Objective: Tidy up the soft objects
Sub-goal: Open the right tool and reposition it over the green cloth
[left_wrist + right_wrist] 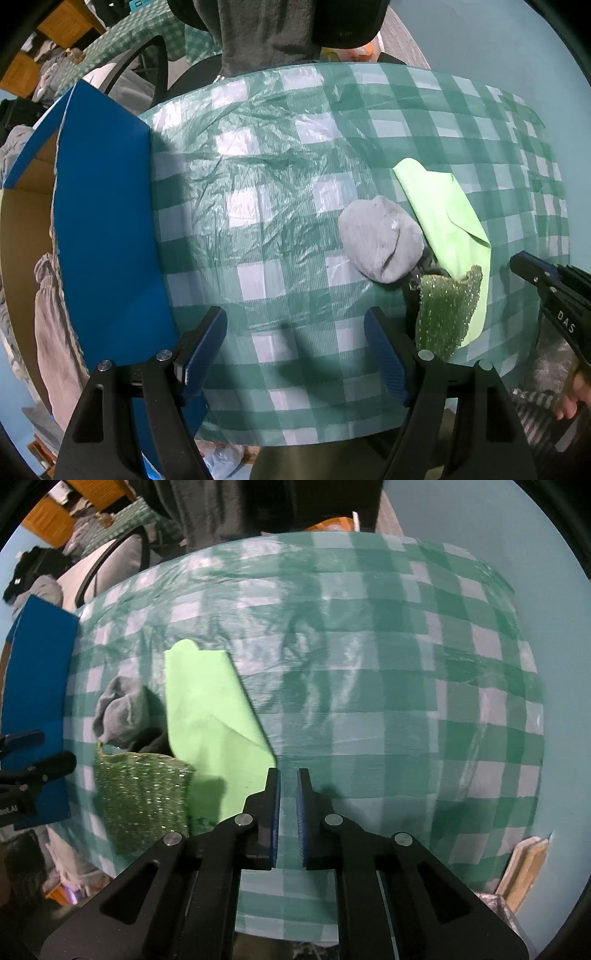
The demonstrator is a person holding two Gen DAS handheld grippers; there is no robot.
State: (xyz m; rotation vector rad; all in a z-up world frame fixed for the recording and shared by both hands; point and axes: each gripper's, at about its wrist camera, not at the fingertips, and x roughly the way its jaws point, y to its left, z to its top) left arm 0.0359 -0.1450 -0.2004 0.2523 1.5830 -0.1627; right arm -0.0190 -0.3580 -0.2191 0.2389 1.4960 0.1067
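A grey sock bundle [382, 240] lies on the checkered table next to a light green cloth [443, 210] and a sparkly dark green sponge cloth [447, 310]. My left gripper [295, 332] is open and empty, hovering over the table left of these. The blue cardboard box [107, 229] stands at the left with grey fabric [51, 325] inside. In the right wrist view the sock [122, 712], green cloth [210, 720] and sponge cloth [142, 794] lie at the left. My right gripper [288, 786] is nearly shut and empty, just right of the green cloth.
The green checkered tablecloth [277, 184] covers the table. A chair with a grey garment [266, 33] stands behind the far edge. The box [40, 686] and my left gripper's fingers [37, 764] show at the left of the right wrist view. Clutter lies beyond the table's edges.
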